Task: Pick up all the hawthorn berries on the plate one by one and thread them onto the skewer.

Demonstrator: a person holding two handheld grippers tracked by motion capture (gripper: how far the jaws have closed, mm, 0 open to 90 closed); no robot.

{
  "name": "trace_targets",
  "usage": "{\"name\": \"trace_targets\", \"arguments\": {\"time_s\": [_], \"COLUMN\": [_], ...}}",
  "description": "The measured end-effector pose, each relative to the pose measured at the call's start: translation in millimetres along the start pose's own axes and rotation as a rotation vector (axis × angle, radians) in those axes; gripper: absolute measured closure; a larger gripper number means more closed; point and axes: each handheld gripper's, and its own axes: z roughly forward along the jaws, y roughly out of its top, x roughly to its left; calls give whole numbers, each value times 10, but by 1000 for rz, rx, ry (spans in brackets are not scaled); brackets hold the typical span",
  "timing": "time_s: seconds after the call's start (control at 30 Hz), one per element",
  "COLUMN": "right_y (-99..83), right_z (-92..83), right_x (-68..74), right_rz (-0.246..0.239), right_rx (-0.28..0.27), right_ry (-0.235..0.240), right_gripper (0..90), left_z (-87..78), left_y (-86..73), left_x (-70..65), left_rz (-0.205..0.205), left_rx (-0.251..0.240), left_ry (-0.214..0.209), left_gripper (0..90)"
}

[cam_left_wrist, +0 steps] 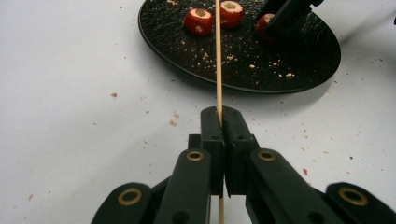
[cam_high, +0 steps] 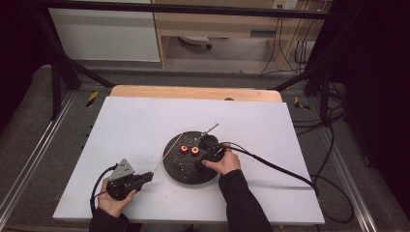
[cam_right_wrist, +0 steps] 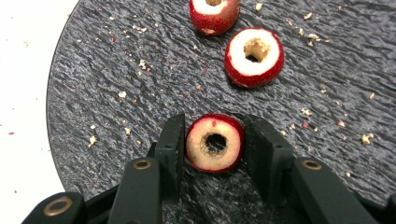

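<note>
A round black plate [cam_high: 186, 170] lies on the white table top. Two cored red fruits [cam_high: 184, 149] [cam_high: 195, 151] sit side by side on it; the right gripper view shows them as a nearer fruit [cam_right_wrist: 254, 56] and a farther one [cam_right_wrist: 214, 14]. My right gripper [cam_right_wrist: 214, 122] is low over the plate, shut on a third cored red fruit [cam_right_wrist: 215, 143], its hole facing the camera. My left gripper [cam_left_wrist: 221, 116] rests left of the plate, shut on a thin wooden skewer [cam_left_wrist: 218, 70]. The skewer points over the plate rim toward the two fruits.
A thin grey rod [cam_high: 208, 131] lies across the plate's far rim. Crumbs are scattered over the plate [cam_left_wrist: 261, 65] and the white table top [cam_high: 145, 121]. Black cables trail from both grippers, the right one [cam_high: 280, 169] running off to the right. A wooden strip edges the far side.
</note>
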Motion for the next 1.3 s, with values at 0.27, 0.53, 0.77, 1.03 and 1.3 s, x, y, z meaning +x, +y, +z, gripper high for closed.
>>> {"name": "trace_targets", "arguments": {"time_s": [0.27, 0.53, 0.77, 1.03, 1.3], "right_y": [-14, -49, -141, -292, -462], "right_z": [-141, -351, -420, -421, -352], "right_x": [20, 42, -24, -42, -29], "right_rz": [14, 38, 85, 136, 226], "right_rx": [-58, -121, -195, -340, -514], "right_ry": [-3, -21, -10, 17, 63], "right_gripper": [612, 615, 616, 616, 617], "left_z": [-1, 4, 2, 16, 39], "left_y": [1, 3, 10, 16, 21], "left_x": [-19, -43, -61, -88, -118], "left_rz": [6, 11, 12, 13, 14], "left_rx": [-4, -7, -16, -22, -23], "left_ry": [2, 3, 3, 6, 6], "left_gripper": [880, 880, 880, 880, 880]}}
